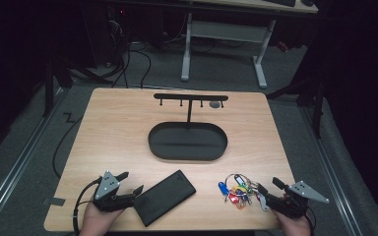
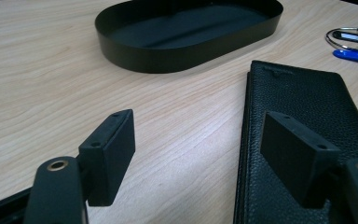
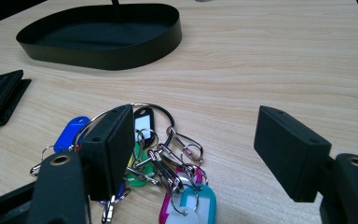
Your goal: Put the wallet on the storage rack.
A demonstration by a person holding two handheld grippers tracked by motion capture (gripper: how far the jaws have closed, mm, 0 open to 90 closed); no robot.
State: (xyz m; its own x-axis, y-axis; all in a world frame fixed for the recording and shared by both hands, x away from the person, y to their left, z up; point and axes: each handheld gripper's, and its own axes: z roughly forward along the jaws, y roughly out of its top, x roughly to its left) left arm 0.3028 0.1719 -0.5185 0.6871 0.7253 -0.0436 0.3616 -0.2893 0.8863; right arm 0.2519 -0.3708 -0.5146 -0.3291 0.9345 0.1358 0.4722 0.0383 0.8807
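A black leather wallet (image 1: 165,196) lies flat near the table's front edge, left of centre. My left gripper (image 1: 132,182) is open just left of it; in the left gripper view (image 2: 200,140) its right jaw hovers over the wallet's (image 2: 307,102) edge and its left jaw over bare wood. A bunch of keys (image 1: 236,189) with coloured tags on a metal ring lies at the front right. My right gripper (image 1: 268,186) is open right beside the bunch. In the right gripper view (image 3: 196,140) the left jaw stands over the keys (image 3: 168,158) and the right jaw over bare table.
A black oval tray (image 1: 187,141) sits mid-table, with a thin post behind it carrying a black hook rail (image 1: 191,97). The tray's wall (image 2: 186,51) (image 3: 102,56) lies ahead of both grippers. Light wood surrounds it. The floor beyond holds cables and a desk frame.
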